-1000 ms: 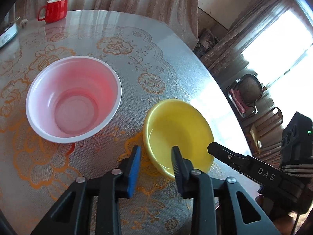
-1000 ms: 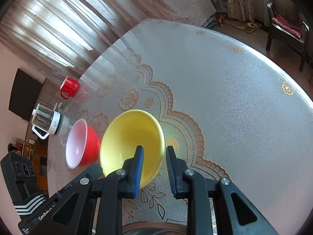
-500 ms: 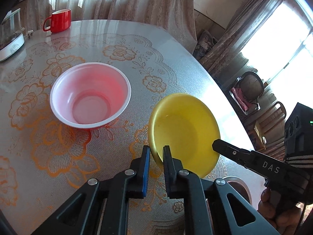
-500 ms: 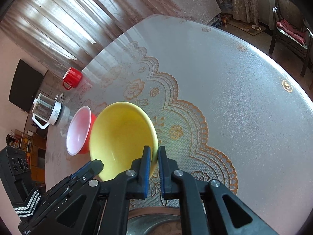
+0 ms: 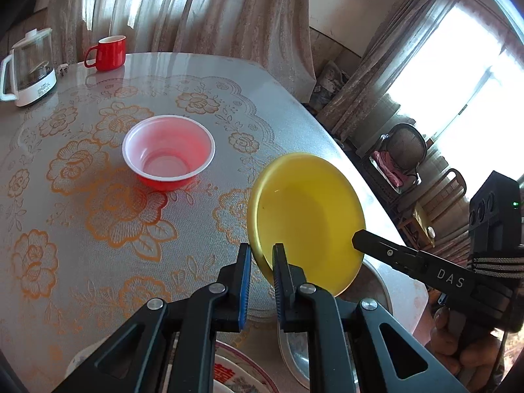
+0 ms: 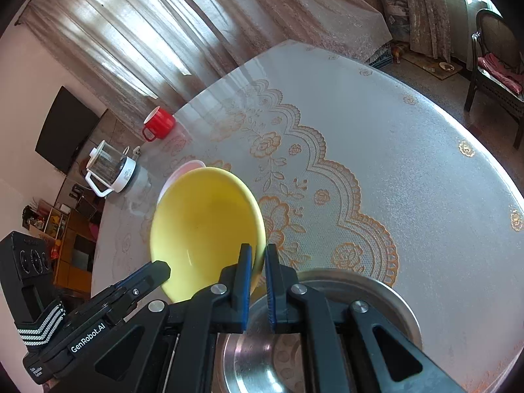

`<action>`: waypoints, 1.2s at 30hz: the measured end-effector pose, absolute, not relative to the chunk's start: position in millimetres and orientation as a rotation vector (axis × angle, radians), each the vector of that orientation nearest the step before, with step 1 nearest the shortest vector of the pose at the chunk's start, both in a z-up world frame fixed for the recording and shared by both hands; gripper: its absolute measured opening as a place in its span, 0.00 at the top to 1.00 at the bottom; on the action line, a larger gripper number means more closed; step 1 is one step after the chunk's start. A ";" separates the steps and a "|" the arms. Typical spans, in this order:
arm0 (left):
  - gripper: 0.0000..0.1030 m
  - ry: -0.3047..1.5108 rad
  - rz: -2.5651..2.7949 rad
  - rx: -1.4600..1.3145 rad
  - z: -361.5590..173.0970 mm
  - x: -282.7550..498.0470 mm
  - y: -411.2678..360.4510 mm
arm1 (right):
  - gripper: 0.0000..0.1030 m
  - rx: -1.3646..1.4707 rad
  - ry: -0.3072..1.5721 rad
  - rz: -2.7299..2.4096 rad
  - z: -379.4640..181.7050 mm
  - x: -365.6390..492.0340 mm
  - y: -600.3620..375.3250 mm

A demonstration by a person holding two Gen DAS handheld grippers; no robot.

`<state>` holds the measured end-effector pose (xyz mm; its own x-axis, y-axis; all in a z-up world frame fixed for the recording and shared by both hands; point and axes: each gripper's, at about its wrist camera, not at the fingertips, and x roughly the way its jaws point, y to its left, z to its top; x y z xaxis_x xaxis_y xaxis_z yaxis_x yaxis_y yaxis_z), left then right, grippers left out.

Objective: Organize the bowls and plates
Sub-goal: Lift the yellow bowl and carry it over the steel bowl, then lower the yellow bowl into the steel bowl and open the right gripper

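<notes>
A round table (image 6: 409, 170) under a translucent lace-patterned cloth with orange roses is filling both views, with pale curtains (image 5: 183, 9) hanging behind it and bright windows lighting a dark wooden chair (image 6: 494, 75) on the floor beyond. The shallow yellow plastic bowl (image 5: 308, 216) is tilting above the near table edge, held from two sides: the left gripper (image 5: 262, 262) is clamping its near rim, and the right gripper (image 6: 258, 262) is pinching the opposite rim, both sets of jaws closed on it. The left wrist view is showing the red plastic bowl with a white inside (image 5: 168, 155) standing well apart, a red mug (image 5: 108, 53), a glass kettle (image 5: 28, 68) and a patterned plate (image 5: 242, 373) below. Only the right wrist view is showing a dark wall-mounted screen (image 6: 65, 127) and the round steel dish (image 6: 327, 337) fully.
</notes>
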<state>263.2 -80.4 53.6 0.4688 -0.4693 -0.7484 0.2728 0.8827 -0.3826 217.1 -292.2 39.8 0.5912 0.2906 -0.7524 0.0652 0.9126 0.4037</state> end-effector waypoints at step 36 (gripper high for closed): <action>0.88 1.086 -0.565 -0.121 12.5 182.7 -132.4 | 0.93 0.366 0.958 0.036 10.8 97.9 -329.2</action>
<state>182.7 -132.4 12.5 0.3407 -0.4908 -0.8019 0.3750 0.8531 -0.3628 97.9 -329.2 10.8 0.5795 0.1904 -0.7924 0.1308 0.9380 0.3210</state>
